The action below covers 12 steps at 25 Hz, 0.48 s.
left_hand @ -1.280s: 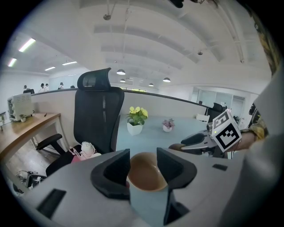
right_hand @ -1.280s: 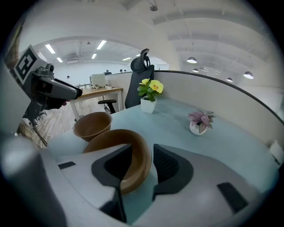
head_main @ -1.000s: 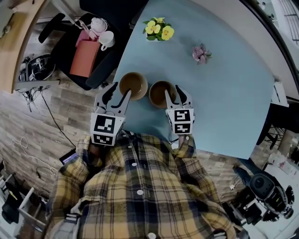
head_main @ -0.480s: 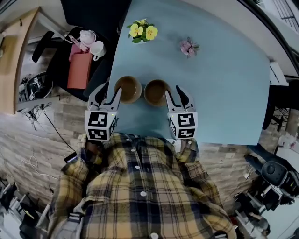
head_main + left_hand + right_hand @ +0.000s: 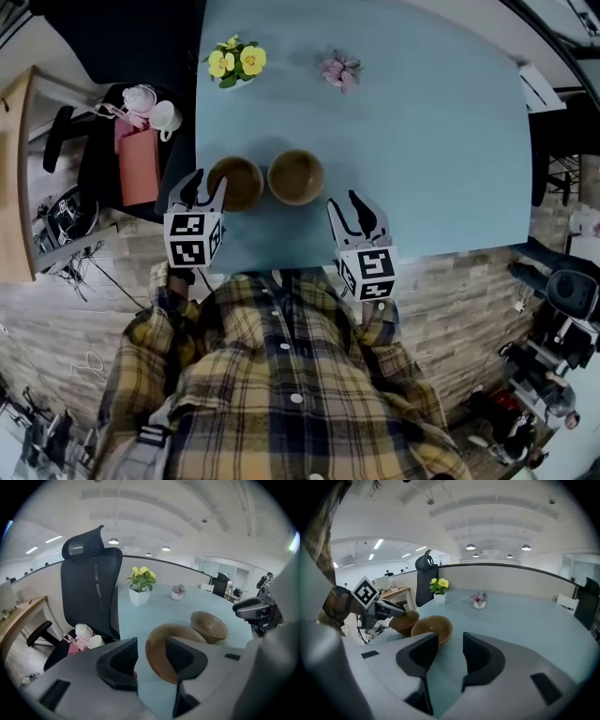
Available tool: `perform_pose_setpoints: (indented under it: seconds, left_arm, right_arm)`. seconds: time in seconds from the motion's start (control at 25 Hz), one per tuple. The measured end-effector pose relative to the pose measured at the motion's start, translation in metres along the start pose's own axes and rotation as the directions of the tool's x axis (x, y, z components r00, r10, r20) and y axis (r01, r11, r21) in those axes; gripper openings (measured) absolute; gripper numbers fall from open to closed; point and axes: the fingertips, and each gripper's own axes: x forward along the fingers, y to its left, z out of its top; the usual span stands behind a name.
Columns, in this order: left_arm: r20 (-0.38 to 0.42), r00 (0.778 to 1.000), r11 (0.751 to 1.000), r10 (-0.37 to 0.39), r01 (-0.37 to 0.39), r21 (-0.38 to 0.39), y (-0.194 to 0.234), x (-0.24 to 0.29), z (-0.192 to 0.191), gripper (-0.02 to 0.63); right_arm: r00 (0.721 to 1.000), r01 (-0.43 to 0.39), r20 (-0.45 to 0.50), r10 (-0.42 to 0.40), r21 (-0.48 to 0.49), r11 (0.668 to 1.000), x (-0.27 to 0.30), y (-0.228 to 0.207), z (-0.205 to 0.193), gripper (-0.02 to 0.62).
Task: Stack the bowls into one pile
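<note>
Two brown bowls stand side by side near the front edge of the light blue table. The left bowl has its left rim at my left gripper. In the left gripper view that bowl shows in the gap between the jaws and behind the right one; the jaws stand apart from it, open. The right bowl sits free. My right gripper hangs open and empty to the right of it, with both bowls ahead on its left.
A white pot of yellow flowers and a small pot of pink flowers stand at the table's far side. A black office chair carrying a pink bag and cups stands left of the table.
My left gripper has sunk toward the left bowl's rim. My right gripper has drawn back to the right, away from the right bowl's rim. Both bowls have stayed in place.
</note>
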Motion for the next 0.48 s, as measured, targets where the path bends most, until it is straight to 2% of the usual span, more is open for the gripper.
perform_pose_setpoints:
  seconds: [0.24,0.48]
  left_arm:
    - [-0.047,0.999,0.999,-0.023,0.021,-0.035,0.003,0.015,-0.016,0.158]
    - [-0.049,0.998,0.993,-0.026,0.02,-0.116,0.006,0.016,-0.026,0.092]
  right_arm:
    - [1.0,0.022,-0.017,-0.021,0.035,0.999,-0.012,0.004,-0.018,0.144]
    - [1.0,0.014,-0.024,-0.013,0.045,0.999,-0.015,0.007,-0.023,0.144]
